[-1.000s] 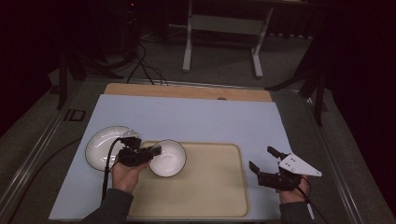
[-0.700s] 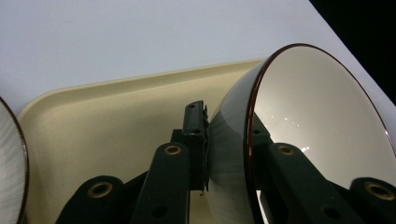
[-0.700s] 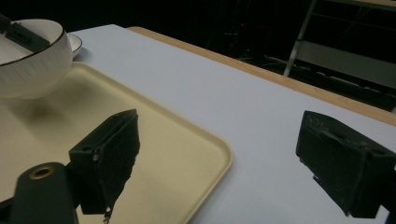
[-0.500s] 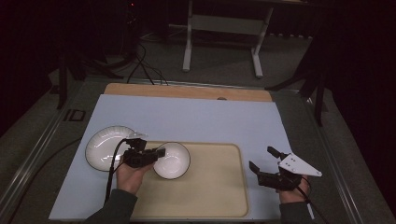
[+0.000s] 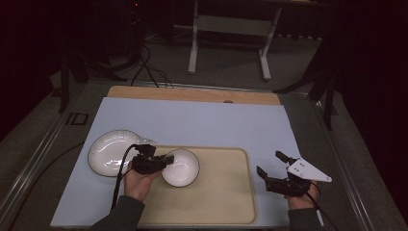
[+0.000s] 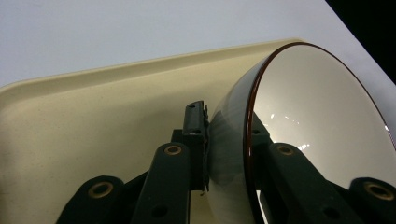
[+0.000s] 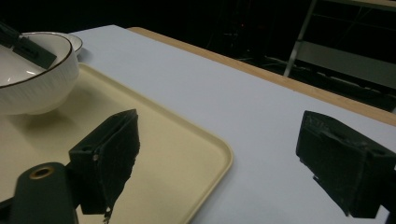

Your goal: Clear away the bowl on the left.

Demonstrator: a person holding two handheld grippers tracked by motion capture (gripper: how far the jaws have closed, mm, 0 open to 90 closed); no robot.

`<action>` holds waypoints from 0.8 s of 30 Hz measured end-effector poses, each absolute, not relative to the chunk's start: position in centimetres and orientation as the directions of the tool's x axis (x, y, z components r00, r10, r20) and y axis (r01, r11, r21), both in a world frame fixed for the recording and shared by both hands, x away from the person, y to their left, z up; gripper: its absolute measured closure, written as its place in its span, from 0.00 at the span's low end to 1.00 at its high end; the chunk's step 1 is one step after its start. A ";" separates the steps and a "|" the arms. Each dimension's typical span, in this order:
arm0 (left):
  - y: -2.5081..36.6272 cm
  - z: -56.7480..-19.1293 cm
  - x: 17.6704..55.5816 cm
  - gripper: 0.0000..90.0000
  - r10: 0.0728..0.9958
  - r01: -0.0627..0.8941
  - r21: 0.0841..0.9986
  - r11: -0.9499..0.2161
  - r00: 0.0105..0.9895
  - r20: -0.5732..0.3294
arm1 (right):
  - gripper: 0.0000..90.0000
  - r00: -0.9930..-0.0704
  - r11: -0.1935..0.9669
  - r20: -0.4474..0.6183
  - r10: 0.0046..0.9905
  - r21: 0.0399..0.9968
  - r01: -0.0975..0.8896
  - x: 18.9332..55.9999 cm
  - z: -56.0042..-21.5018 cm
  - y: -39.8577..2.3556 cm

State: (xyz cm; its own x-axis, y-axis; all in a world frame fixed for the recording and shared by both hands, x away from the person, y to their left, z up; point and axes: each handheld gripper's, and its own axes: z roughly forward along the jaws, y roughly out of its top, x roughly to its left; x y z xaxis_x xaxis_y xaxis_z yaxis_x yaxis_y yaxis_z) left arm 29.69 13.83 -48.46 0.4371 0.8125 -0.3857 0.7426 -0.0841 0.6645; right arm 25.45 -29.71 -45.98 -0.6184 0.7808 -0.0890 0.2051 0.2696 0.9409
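Clamping left gripper on the white ceramic bowl's dark rim, over the cream plastic tray, probably just lifted; keep it level, set down gently; right gripper apart, empty

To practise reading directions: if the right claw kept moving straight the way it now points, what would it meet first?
The right claw points up-left across the light blue mat. Its path looks free of objects, passing beyond the tray's corner, though depth is uncertain.

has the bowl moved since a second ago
Yes. The bowl, gripped by the left tool, has shifted right, away from the plate, farther onto the tray.
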 end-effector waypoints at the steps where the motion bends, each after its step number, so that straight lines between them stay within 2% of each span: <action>1: 13.7 -48.5 29.7 0.87 0.812 0.743 0.665 -0.083 0.437 -0.387 | 0.15 -0.619 0.270 -0.090 0.780 0.941 0.204 25.5 -46.0 -29.7; 24: 12.7 -49.3 29.8 0.87 0.813 0.752 0.650 -0.110 0.444 -0.377 | 0.15 -0.621 0.270 -0.089 0.779 0.941 0.203 25.4 -46.0 -29.7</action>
State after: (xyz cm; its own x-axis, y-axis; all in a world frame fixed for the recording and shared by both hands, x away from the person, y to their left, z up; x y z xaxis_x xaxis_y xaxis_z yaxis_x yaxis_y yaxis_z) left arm 29.80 12.75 -49.26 0.4445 0.8126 -0.3769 0.7520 -0.1098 0.6500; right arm 25.45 -29.70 -45.96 -0.6210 0.7787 -0.0894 0.2026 0.2697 0.9414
